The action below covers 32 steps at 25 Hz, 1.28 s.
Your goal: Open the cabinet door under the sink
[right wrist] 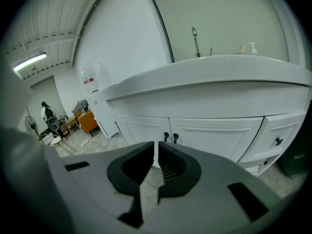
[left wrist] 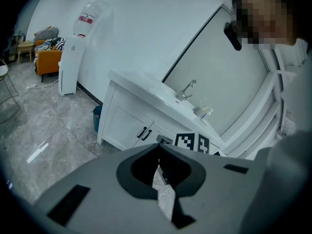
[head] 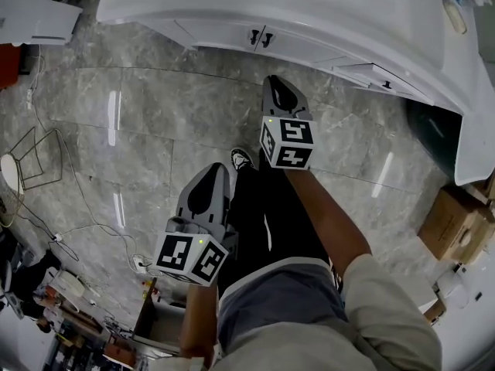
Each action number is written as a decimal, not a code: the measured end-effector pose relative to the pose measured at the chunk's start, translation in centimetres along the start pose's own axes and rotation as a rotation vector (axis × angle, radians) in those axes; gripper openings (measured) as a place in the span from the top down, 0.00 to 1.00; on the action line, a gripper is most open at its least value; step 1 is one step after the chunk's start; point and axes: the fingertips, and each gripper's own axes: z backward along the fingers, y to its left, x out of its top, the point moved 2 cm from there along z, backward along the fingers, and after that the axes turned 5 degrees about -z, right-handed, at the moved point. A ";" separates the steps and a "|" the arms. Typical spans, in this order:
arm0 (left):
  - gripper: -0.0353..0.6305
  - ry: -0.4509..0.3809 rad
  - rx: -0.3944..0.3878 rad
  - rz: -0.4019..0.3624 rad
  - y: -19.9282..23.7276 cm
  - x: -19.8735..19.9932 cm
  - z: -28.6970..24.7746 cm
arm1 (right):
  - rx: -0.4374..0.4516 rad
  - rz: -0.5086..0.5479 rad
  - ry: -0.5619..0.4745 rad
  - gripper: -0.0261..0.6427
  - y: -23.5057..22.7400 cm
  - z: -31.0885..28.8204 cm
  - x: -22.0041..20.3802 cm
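Head view: left gripper (head: 209, 178) and right gripper (head: 279, 91), jaws pressed together, hang over grey floor (head: 155, 107), apart from the closed cabinet doors (right wrist: 204, 138).

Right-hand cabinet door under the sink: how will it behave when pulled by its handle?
Probably stiff: the door is a flat framed panel, so it should swing, not flex. Its handle is small, so a grip may slip. Hinges likely sit opposite it.
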 end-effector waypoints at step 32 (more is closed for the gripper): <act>0.95 0.150 -0.072 0.149 -0.3 -7.8 -2.8 | -0.097 0.027 0.105 0.86 -5.7 -12.1 -3.4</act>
